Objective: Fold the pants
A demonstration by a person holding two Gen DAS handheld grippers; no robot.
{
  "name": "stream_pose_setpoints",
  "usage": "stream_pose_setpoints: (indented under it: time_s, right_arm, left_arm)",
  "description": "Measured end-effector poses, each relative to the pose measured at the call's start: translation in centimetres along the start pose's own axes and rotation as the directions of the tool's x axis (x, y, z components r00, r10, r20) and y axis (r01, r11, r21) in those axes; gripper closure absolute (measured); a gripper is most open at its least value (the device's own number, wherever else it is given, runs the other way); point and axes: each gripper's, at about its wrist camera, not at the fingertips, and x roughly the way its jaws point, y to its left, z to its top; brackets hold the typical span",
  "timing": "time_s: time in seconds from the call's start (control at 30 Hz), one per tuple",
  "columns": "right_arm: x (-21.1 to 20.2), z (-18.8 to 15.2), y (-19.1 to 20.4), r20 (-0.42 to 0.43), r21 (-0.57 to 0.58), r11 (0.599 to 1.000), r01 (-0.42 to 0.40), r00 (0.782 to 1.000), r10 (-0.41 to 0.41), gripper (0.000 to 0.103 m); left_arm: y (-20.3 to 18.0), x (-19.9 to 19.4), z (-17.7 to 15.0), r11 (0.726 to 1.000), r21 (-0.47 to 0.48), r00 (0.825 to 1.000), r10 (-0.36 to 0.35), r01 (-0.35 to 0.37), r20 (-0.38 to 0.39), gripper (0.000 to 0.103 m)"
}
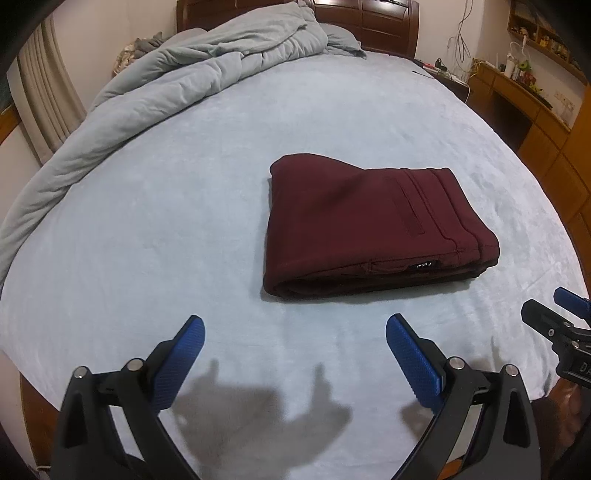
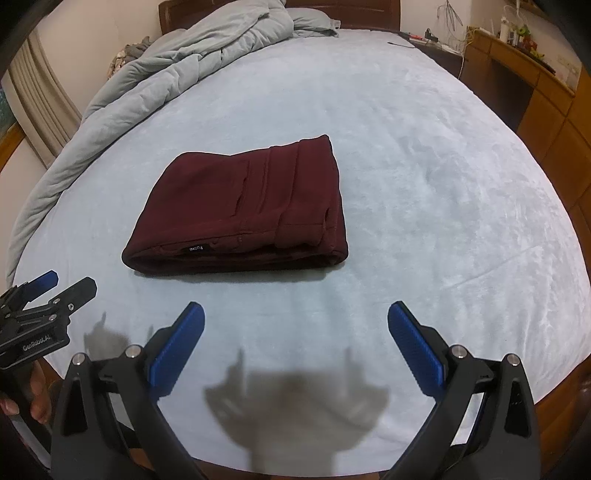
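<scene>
The maroon pants [image 1: 373, 225] lie folded into a thick, compact rectangle on the pale blue bed sheet [image 1: 184, 221], right of centre in the left wrist view and left of centre in the right wrist view, with a small black label showing on the near edge. The left gripper [image 1: 295, 354] and the right gripper [image 2: 295, 341] both sit at the bottom of their frames with blue-padded jaws spread wide, holding nothing and well short of the pants. A rumpled grey duvet [image 1: 166, 85] is heaped at the upper left, against the wooden headboard [image 1: 369, 22].
</scene>
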Motion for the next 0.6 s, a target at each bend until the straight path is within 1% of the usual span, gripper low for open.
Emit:
stream_pose_setpoints:
  time_s: [0.6]
  right_arm:
    - [0.5, -0.09, -0.09, -0.005, -0.004, 1.0, 0.0, 1.0, 0.0, 0.004]
  left_arm:
    - [-0.23, 0.09, -0.01, 1.0, 0.008, 1.0, 0.008, -0.008, -0.003, 0.004]
